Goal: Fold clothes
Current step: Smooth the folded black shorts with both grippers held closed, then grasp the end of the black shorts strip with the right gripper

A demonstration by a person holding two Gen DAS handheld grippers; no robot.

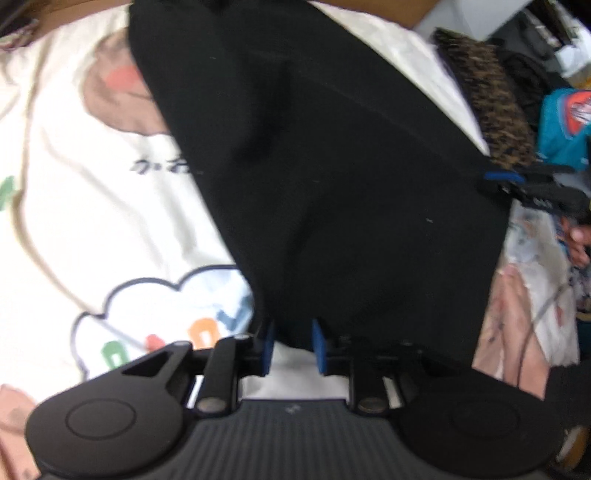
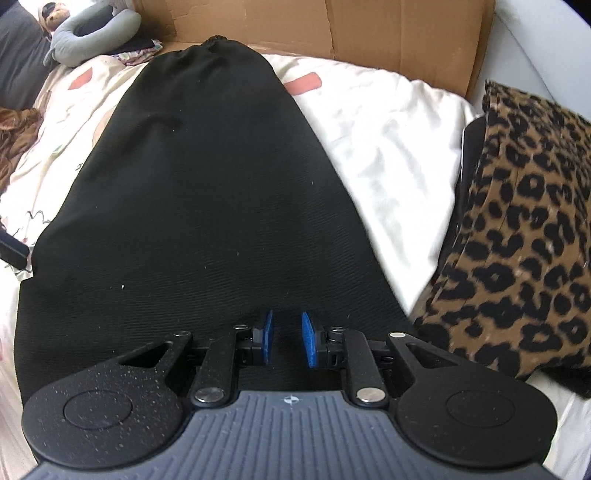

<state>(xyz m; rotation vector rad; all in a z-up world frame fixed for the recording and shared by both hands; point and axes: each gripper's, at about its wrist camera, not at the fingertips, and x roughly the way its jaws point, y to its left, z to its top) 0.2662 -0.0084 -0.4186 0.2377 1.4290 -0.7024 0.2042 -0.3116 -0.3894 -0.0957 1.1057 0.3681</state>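
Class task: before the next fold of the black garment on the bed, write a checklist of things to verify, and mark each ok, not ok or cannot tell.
1. Black garment lies spread on the white bedsheet: ok.
2. Left gripper has the near hem between its pads: cannot tell whether it is clamped.
3. Right gripper sits at the hem, pads apart: cannot tell if gripping.
4. Far narrow end free of the cardboard box: ok.
5. Leopard-print fabric clear of the fold path: not ok, it touches the garment's right corner.
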